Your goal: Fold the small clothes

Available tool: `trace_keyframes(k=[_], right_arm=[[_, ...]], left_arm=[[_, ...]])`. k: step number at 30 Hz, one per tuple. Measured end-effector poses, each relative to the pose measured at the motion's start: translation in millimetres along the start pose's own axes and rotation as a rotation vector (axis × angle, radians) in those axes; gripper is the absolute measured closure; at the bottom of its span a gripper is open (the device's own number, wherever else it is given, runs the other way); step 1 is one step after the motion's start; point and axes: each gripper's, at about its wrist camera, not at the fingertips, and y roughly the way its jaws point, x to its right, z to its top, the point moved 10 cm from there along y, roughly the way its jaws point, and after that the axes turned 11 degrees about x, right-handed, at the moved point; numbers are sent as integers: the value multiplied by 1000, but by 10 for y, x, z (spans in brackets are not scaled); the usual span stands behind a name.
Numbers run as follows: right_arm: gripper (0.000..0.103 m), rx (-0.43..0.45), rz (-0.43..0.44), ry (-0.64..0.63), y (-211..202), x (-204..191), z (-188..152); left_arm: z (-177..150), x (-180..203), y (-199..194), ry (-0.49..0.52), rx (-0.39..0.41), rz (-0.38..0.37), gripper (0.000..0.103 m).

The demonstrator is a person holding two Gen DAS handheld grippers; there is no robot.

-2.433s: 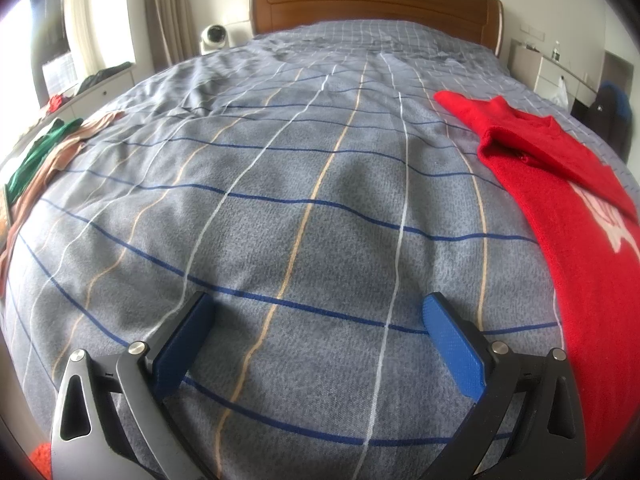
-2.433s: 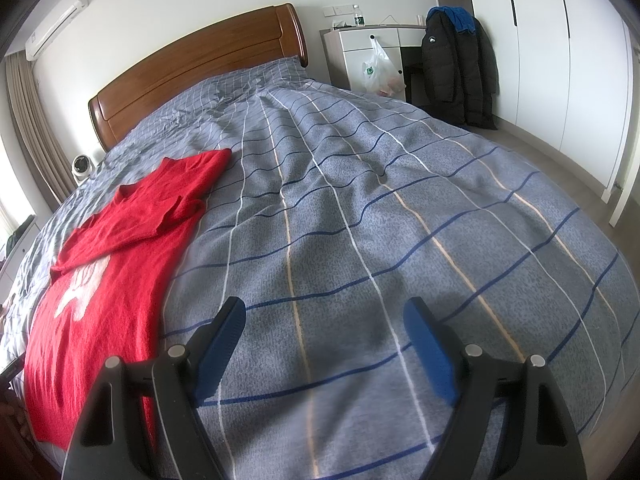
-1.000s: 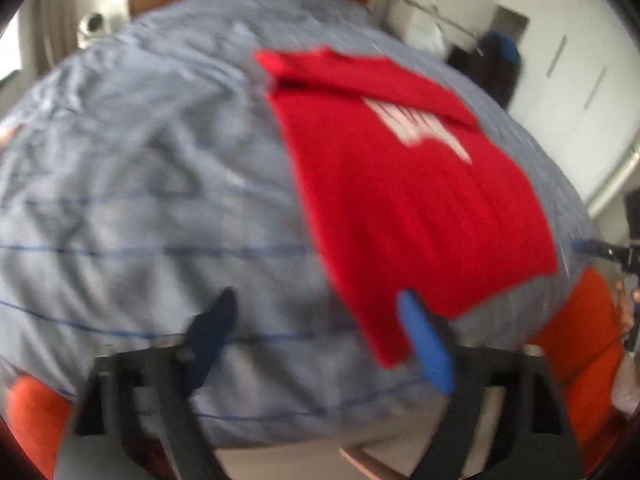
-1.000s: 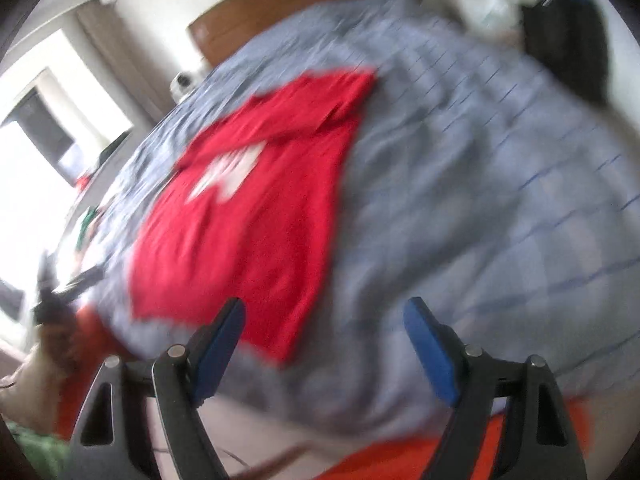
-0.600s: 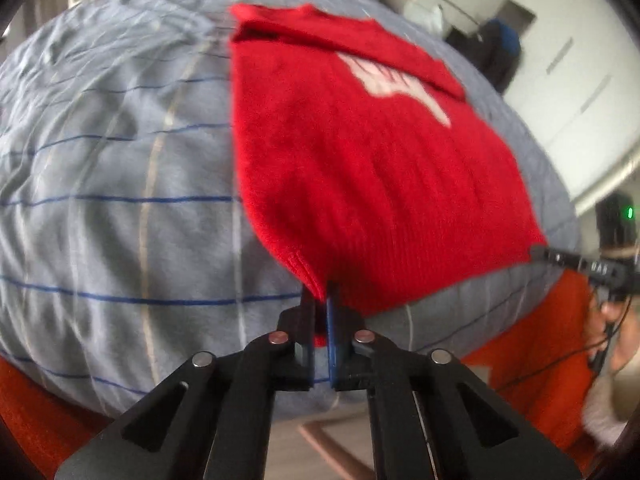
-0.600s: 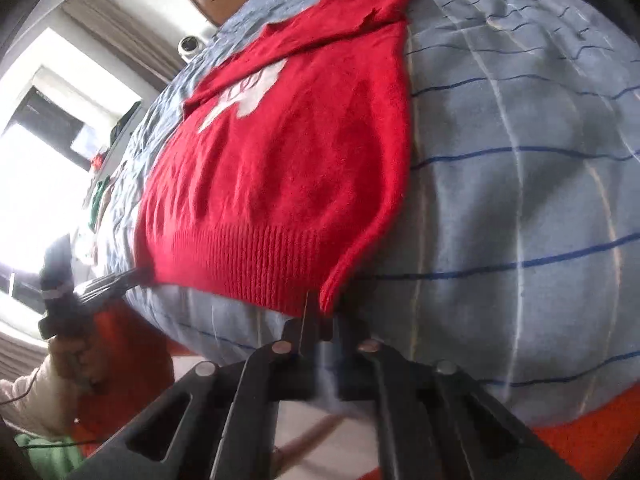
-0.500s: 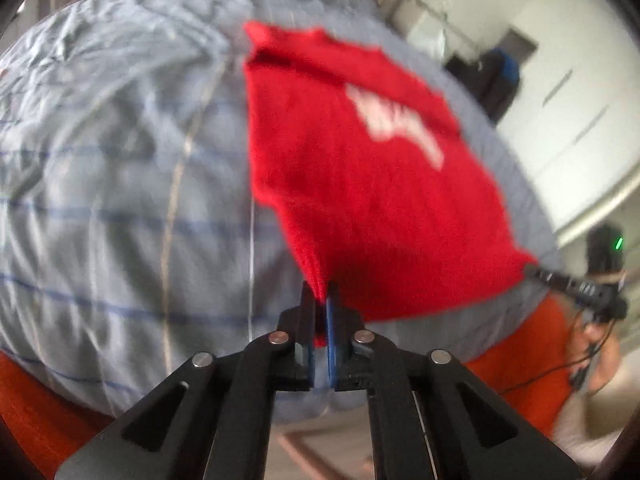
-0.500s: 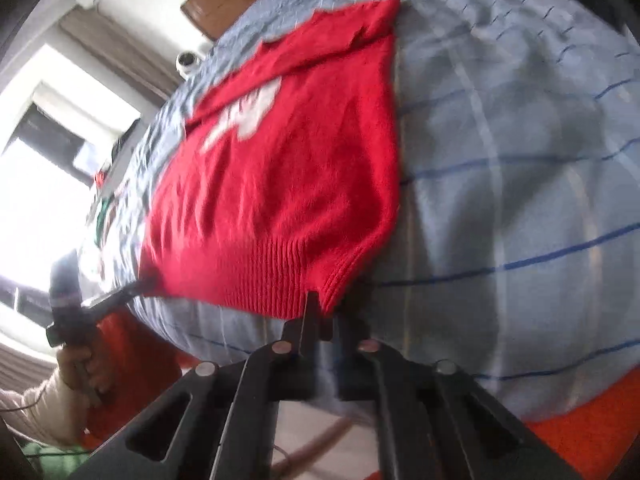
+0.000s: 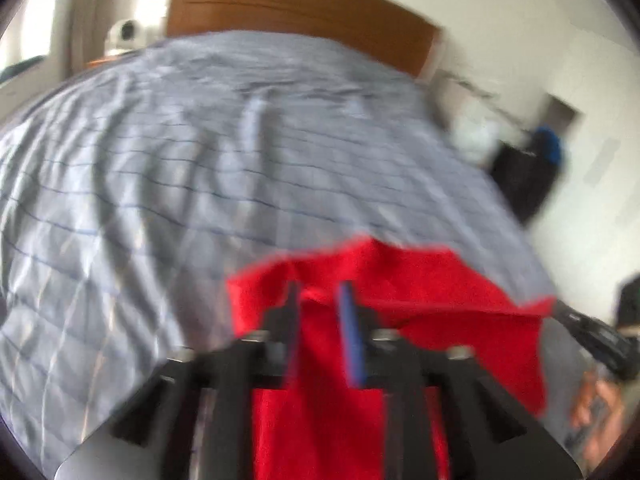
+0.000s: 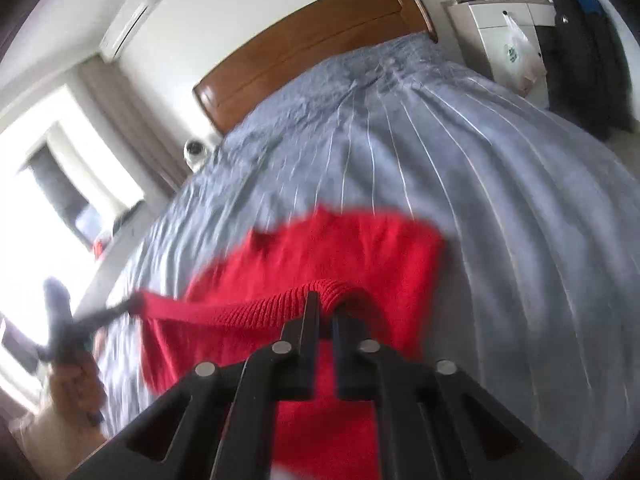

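A red knitted sweater (image 10: 328,264) is seen doubled over on the grey checked bedspread (image 10: 500,184), its ribbed hem lifted and carried over the part that lies flat on the bed. In the right wrist view the right gripper (image 10: 325,312) is closed on the ribbed hem, which bulges in a small loop above the nearly touching black fingers (image 10: 306,332); its jaws have just been opening by a small amount, with the hem between them. From that loop the hem is stretched as a taut red band to the left of the picture, where it meets the tip of the left gripper (image 10: 128,306), held in a blurred hand (image 10: 76,388). In the left wrist view, which is badly blurred, the left gripper (image 9: 320,300) is shown with its blue-padded fingers (image 9: 350,320) standing a moderate gap apart, and red cloth is seen between and behind them; its jaws have just been opening, and whether the pads are pressing on the cloth cannot be told from the blur. At the right edge of that view the right gripper (image 9: 576,322) is seen at the far corner of the raised hem. A wooden headboard (image 10: 316,44) is seen at the far end of the bed, a white cabinet (image 10: 504,40) with a plastic bag (image 10: 518,56) hung on it beyond the bed's right side, and dark coats (image 10: 580,60) beside it.
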Motion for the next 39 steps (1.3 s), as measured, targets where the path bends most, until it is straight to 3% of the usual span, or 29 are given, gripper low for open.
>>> trace_keyframes(k=[1,2,3,4,7,10,12,13,16,19,23,27,32,39], right_arm=[[84,-1,-26,3,159,53,66],[62,0,-76,1,275,134,103],[51,2,-116,1,347,188,119],[49,4,-131,9,372,210,109],[49,-13,-71,8,210,143,-39],[49,-59,-16,-66,68,-55,-305],[48,-123,28,-104,34,-152,-543],[48,-188,31,-129,-3,-142,-749],[48,-281,-84,-210,-97,135,-1070],[49,-238,-119,-212,-384,238,-1033],[46,-170,-102,-163,-622,233,-895],[40,-119,-94,-96,-806,183,-1006],[40,-132,-132,-84,-934,180,-1252],[40,-123,-161,-107,-894,117,-1167]], left_arm=[[-18,-60,94,-25,-10,44,49],[-26,-132,126,-58,-7,61,48],[-69,-161,81,-80,-3,56,44],[-102,-207,25,-93,2,29,37],[-275,-93,-199,-31,24,-2,22],[-660,313,-333,65,-33,-92,13],[-1021,335,-315,135,-141,-71,13],[-1128,289,-314,156,-170,-47,19],[-1292,82,-448,173,-205,-24,25],[-1253,3,-766,189,-175,-19,20],[-1266,-23,-1161,266,-118,65,14],[-1324,-96,-1411,257,-73,128,12],[-1385,-182,-1471,244,-69,164,12],[-1401,-252,-1568,269,-58,211,12]])
